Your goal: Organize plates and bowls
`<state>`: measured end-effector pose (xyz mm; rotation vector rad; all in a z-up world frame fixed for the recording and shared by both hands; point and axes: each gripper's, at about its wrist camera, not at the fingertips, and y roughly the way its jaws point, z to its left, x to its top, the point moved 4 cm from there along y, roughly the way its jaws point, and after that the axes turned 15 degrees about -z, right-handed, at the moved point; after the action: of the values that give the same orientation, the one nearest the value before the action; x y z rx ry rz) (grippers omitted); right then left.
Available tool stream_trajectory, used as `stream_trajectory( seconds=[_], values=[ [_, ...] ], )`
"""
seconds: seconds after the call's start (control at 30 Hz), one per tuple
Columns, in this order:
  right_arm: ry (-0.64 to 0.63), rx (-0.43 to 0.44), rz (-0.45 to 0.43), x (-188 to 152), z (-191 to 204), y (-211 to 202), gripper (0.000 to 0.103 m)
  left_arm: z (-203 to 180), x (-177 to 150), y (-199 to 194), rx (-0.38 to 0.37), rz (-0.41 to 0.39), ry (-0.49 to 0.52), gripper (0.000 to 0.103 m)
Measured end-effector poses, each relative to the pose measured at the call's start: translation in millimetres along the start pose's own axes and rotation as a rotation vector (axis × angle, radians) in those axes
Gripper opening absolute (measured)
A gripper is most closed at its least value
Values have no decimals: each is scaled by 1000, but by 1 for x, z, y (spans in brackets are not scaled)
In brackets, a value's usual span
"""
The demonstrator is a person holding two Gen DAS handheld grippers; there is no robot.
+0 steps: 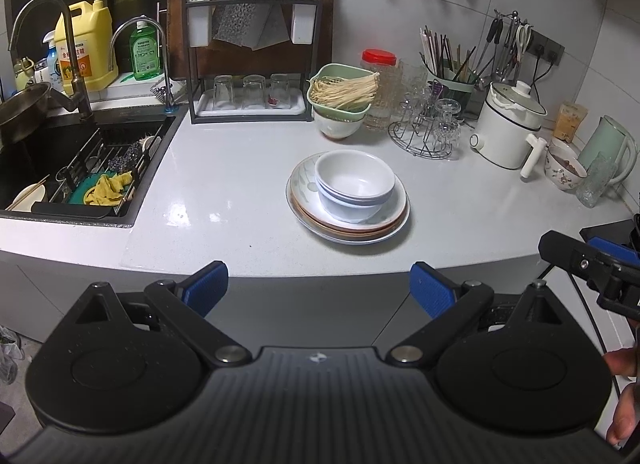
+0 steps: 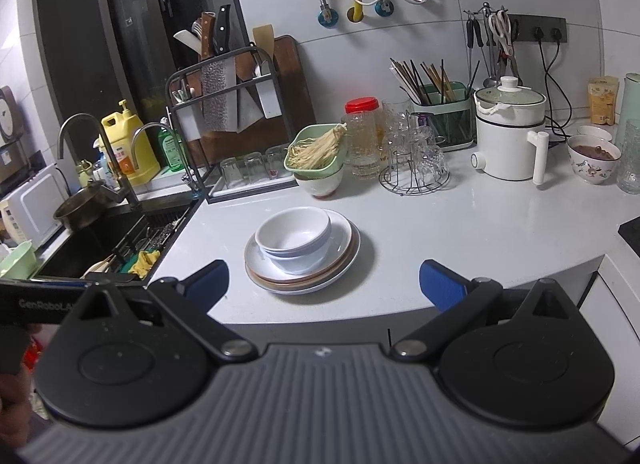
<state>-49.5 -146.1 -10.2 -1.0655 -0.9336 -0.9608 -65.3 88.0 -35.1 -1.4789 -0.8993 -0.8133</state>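
Note:
Two nested white bowls (image 1: pixel 354 184) sit on a stack of plates (image 1: pixel 310 212) on the white counter, the top plate white with a faint pattern, a brown-rimmed one below. The bowls (image 2: pixel 294 238) and plates (image 2: pixel 344 260) also show in the right wrist view. My left gripper (image 1: pixel 318 288) is open and empty, held off the counter's front edge, short of the stack. My right gripper (image 2: pixel 324 284) is open and empty, also in front of the counter edge. Part of the right gripper (image 1: pixel 592 264) shows at the right of the left wrist view.
A black sink (image 1: pixel 80 168) with a rack and yellow cloth lies at the left. Behind the stack stand a knife and glass rack (image 1: pixel 248 64), a green basket on a bowl (image 1: pixel 340 104), a glass stand (image 1: pixel 426 132), a white electric pot (image 1: pixel 508 128) and a patterned bowl (image 1: pixel 564 172).

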Motion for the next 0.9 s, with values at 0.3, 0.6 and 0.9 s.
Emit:
stream_trajectory(
  seconds=[0.3, 0.6, 0.9],
  values=[
    [11, -12, 4, -3, -5, -3, 103, -2, -6, -1, -6, 14, -9, 99],
    [18, -9, 2, -1, -7, -3, 103, -6, -8, -2, -31, 32, -21, 99],
    [19, -13, 5, 3, -11, -4, 103, -11, -2, 1, -26, 32, -18, 99]
  ],
)
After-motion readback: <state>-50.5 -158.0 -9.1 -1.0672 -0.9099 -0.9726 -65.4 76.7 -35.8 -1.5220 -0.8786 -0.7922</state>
